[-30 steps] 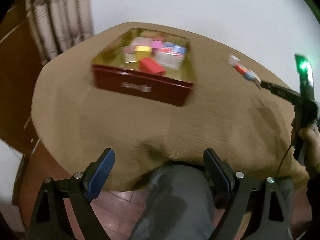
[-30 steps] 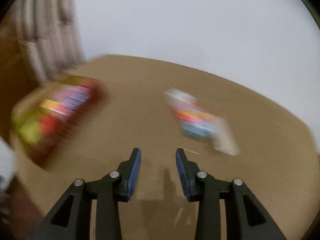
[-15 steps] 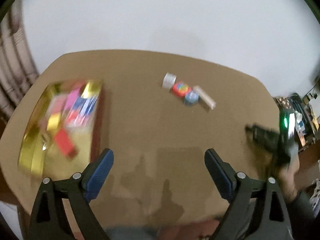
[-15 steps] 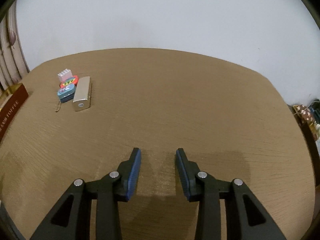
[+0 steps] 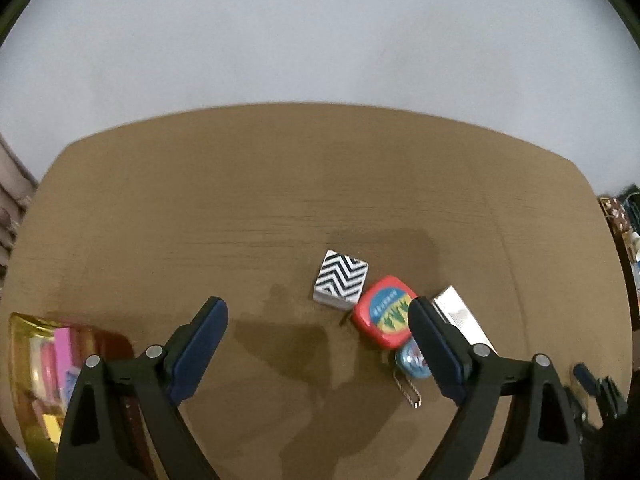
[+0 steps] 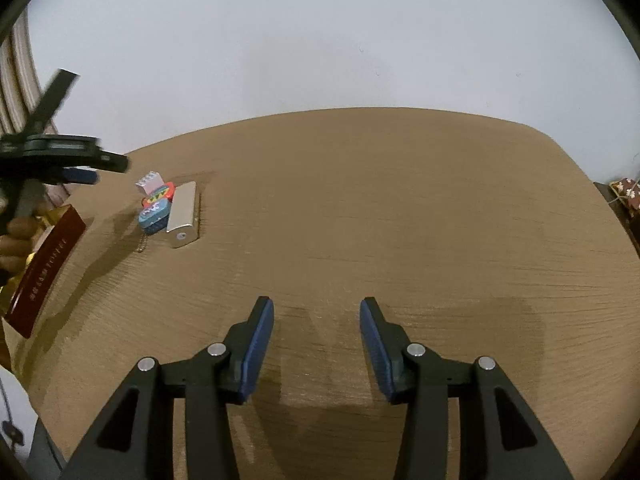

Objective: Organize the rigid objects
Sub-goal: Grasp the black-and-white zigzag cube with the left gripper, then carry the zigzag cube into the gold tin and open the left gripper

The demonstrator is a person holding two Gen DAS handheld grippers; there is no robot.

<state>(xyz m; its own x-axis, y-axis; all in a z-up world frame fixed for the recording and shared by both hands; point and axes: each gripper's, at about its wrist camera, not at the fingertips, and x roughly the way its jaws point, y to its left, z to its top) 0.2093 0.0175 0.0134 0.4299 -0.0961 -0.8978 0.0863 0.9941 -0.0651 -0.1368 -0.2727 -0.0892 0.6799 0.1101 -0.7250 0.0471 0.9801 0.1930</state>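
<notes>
Tongs (image 5: 316, 316) now nearer trinkets (image 5: 384, 316).

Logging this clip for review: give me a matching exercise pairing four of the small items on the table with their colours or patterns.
Things:
1. cube
2. tape measure
3. keychain case
4. bar

Looks:
A. plain silver
B. red with a blue and yellow label
C. black and white zigzag
D. blue, with a ball chain

Pairs: 1-C, 2-B, 3-D, 4-A

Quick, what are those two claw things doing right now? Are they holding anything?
Left gripper: open, holding nothing, above the table near the small items.
Right gripper: open, holding nothing.
</notes>
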